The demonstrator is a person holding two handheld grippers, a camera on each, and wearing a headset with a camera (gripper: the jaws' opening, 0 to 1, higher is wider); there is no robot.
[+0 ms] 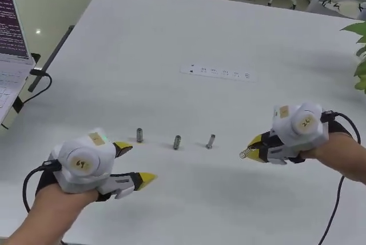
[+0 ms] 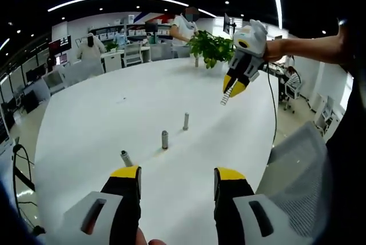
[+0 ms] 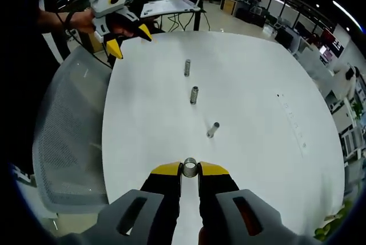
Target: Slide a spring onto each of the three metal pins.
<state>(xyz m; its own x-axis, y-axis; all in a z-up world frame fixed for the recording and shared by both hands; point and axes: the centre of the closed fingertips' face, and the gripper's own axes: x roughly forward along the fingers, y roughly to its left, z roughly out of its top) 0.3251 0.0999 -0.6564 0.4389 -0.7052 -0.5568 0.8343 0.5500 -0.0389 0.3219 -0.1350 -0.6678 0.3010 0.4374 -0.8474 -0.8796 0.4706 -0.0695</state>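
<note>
Holding a spring (image 1: 246, 153) in my right gripper (image 1: 255, 149); my left gripper (image 1: 139, 162) is spread.

Head view: my right jaws are pressed onto the spring, which juts from their tips. Three pins stand in a row on the white table (image 1: 171, 39) between my grippers. The bare pin (image 1: 210, 141) is nearest the right gripper; the middle pin (image 1: 177, 142) and the end pin (image 1: 139, 135) each wear a coil.
Left gripper view: my jaws stand apart. The end pin is just ahead of them, and the row runs on toward the right gripper.
Right gripper view: the spring sits end-on, pinched between my yellow tips. The bare pin is ahead of them, and the coiled pins are beyond it, toward the left gripper.
</note>
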